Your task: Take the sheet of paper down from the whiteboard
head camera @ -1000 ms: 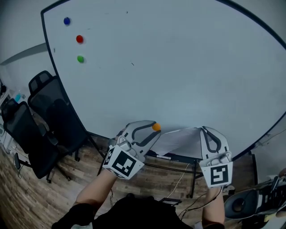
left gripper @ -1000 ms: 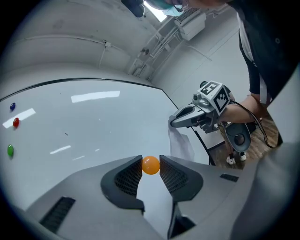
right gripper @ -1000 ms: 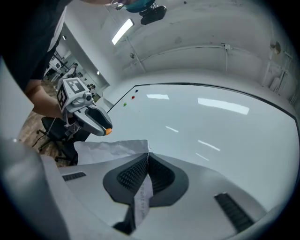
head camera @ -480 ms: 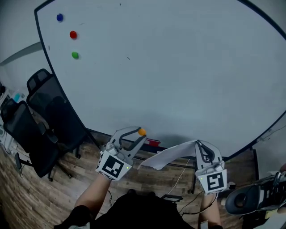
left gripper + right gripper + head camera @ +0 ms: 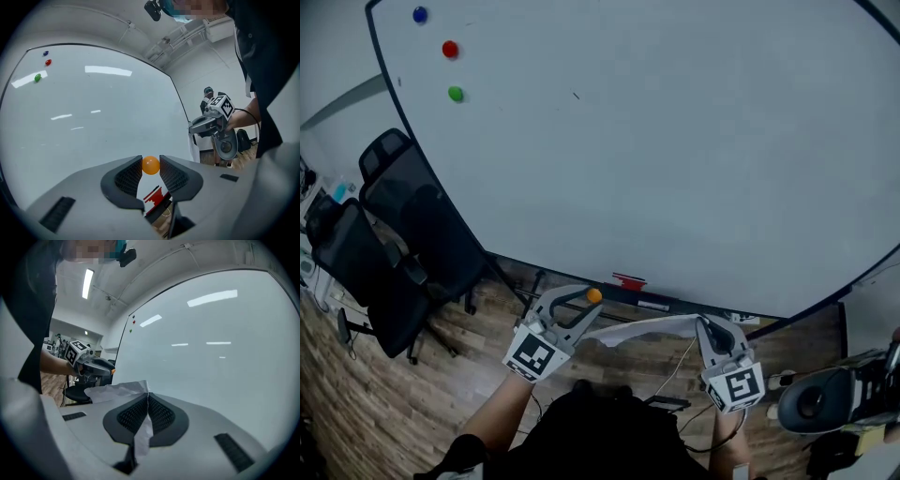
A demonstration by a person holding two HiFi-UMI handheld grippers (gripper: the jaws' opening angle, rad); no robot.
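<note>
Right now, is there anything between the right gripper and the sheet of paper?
Nothing visible stands between them. The right gripper is shut on the sheet of paper itself, which is pinched between its pads and is off the whiteboard. The left gripper holds only an orange ball.

Wood floor [image 5: 342,412] — two black chairs [image 5: 417,220] on it.

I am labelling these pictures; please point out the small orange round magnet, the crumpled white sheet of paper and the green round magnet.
small orange round magnet [image 5: 150,165]: left gripper view, its middle.
crumpled white sheet of paper [image 5: 114,391]: right gripper view, its loose part.
green round magnet [image 5: 456,94]: head view, its middle.
</note>
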